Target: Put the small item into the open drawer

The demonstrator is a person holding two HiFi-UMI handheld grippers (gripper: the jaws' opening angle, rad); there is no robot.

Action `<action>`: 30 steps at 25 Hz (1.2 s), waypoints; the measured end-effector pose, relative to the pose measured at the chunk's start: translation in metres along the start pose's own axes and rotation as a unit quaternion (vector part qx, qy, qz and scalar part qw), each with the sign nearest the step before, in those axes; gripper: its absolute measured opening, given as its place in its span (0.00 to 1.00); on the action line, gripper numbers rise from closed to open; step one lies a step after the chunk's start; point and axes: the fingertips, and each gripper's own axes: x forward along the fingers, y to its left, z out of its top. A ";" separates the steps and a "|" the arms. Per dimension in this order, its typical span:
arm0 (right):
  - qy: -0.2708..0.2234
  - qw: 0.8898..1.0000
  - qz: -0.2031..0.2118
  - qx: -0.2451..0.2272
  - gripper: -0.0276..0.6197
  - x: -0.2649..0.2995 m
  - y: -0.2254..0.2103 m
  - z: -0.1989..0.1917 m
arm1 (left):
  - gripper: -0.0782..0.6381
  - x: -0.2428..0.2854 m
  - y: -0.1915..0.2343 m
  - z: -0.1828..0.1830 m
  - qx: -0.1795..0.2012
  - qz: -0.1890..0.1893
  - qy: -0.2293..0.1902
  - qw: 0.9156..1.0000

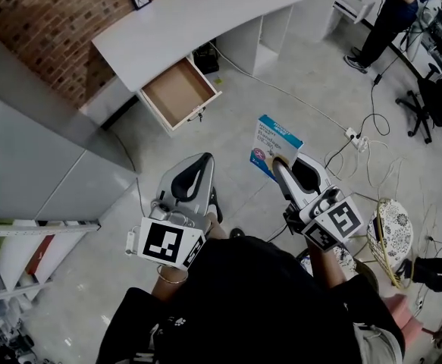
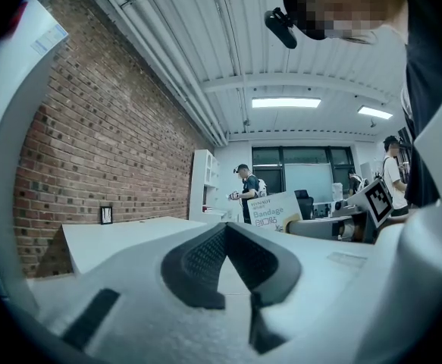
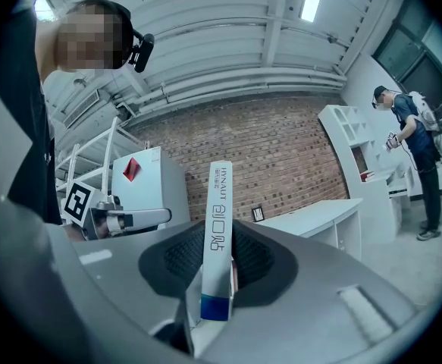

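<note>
transport step underway: right gripper (image 1: 280, 163) jaws clamping box (image 1: 275, 136); left gripper (image 1: 202, 160) jaws pressed together, empty. next move likely needing reach over open drawer (image 1: 177, 93), then release.

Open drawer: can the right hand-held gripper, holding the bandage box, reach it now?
Probably yes: only bare floor separates the right hand-held gripper and bandage box from the open drawer.

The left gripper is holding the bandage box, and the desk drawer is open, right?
No: the right gripper holds the bandage box, as the right gripper view shows; the left gripper is empty. The desk drawer is open.
</note>
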 end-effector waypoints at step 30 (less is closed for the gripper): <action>0.023 1.000 -0.011 -0.011 0.19 0.167 -0.064 0.008 | 0.10 0.100 0.156 0.009 -0.014 -0.014 -0.003 1.000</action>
